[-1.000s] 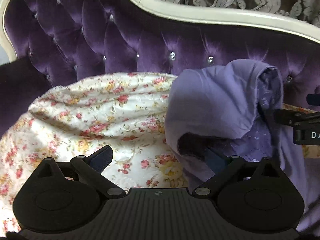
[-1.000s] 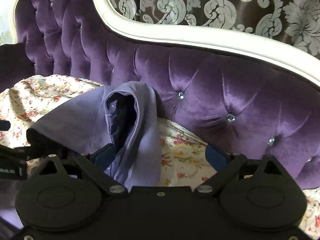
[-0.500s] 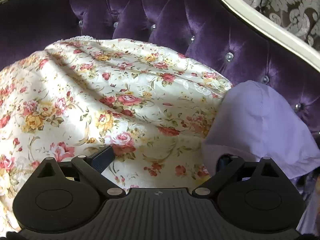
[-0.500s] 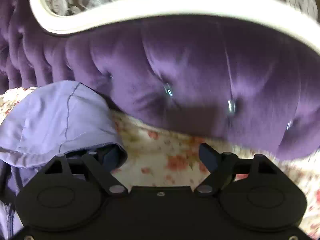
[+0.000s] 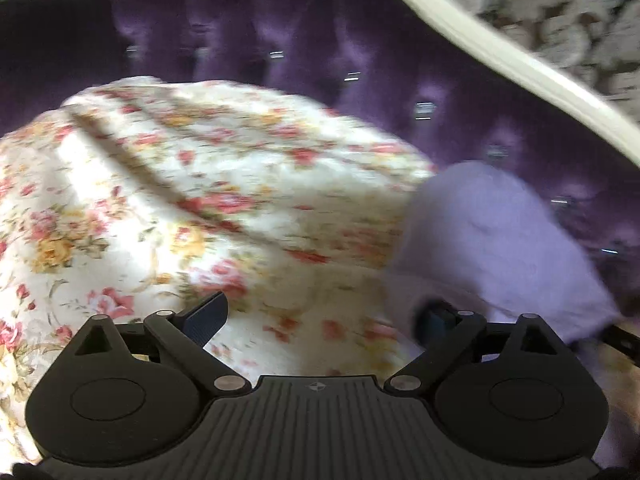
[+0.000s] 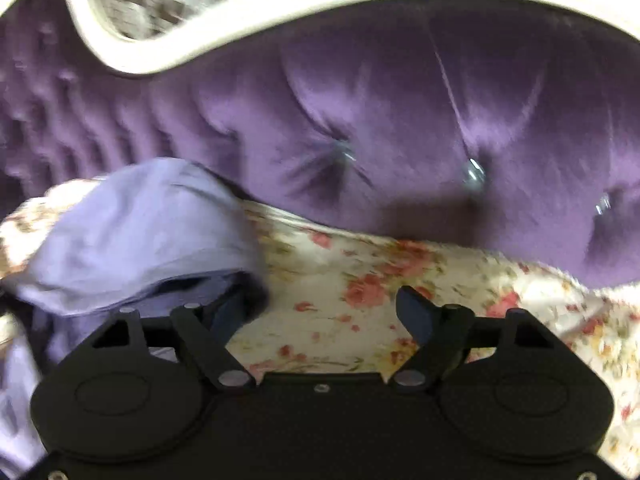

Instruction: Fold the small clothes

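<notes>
A small lilac garment point(image 5: 492, 248) lies bunched on the floral sheet at the right of the left wrist view. My left gripper point(image 5: 322, 320) is open, and its right finger point(image 5: 436, 320) is tucked under the garment's edge while the left finger stands over bare sheet. In the right wrist view the same garment point(image 6: 136, 232) sits at the left. My right gripper point(image 6: 322, 314) is open too, with its left finger point(image 6: 228, 316) under the cloth's hem and its right finger over the sheet. Neither pair of pads presses on the cloth.
A cream floral sheet point(image 5: 200, 184) covers the seat. The tufted purple velvet sofa back point(image 6: 400, 120) rises close behind, topped by a curved cream frame point(image 6: 280, 4). Patterned grey fabric point(image 5: 560, 20) hangs beyond it.
The garment hung raised and spread between both grippers; now it is down on the sheet, at the outer edge of each view. Both views have rolled, and the right jaws have narrowed a little.
</notes>
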Tool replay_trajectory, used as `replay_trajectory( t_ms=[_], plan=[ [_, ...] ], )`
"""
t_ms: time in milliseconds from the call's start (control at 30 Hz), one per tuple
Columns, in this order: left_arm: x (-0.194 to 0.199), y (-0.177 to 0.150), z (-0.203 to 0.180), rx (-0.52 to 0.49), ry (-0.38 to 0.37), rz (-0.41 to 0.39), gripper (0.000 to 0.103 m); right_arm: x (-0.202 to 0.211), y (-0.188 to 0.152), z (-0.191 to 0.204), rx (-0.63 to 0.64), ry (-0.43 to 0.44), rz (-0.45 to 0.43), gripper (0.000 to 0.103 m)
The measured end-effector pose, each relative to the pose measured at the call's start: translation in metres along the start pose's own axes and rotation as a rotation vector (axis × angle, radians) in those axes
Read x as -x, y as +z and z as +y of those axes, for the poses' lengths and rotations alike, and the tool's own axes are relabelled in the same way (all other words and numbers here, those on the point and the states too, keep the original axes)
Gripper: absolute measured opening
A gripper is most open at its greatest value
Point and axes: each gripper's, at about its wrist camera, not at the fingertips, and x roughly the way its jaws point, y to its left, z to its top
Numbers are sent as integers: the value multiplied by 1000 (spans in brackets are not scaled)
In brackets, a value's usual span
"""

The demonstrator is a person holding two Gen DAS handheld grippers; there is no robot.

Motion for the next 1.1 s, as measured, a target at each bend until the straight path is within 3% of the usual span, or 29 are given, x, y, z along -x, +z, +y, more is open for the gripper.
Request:
replay_trajectory(
  t_ms=[133,233,500,800,900,933,967,1000,1033,1067,1100],
  plan=[
    [38,8,2,-47,-74,-46,96,27,6,-6,58,104,-32,85],
    [48,22,2,-13,-112,-86,96,32,17,-13,8,175,-59,86],
    [11,47,-33,-34,-197,-54,95,-13,47,-1,-104,296,-22,86],
    [-39,50,-44,-26,-200,28,91,-56,54,9,-141,301,57,86],
    [-51,48,-48,-62,-203,71,81,-65,53,9,-167,322,87,73],
    [-55,46,-51,-80,-196,86,72,-69,52,10,-178,331,99,66],
    [-60,44,-53,-93,-192,102,56,-71,51,11,-186,336,110,61],
    [-63,42,-53,-101,-198,116,46,-72,50,12,-182,336,118,49],
    [-64,39,-54,-103,-219,122,29,-72,49,15,-165,329,124,19],
    [-62,36,-55,-106,-235,111,19,-70,48,18,-145,329,129,17],
    [-57,34,-56,-119,-236,89,17,-65,48,21,-126,330,116,16]
  ],
)
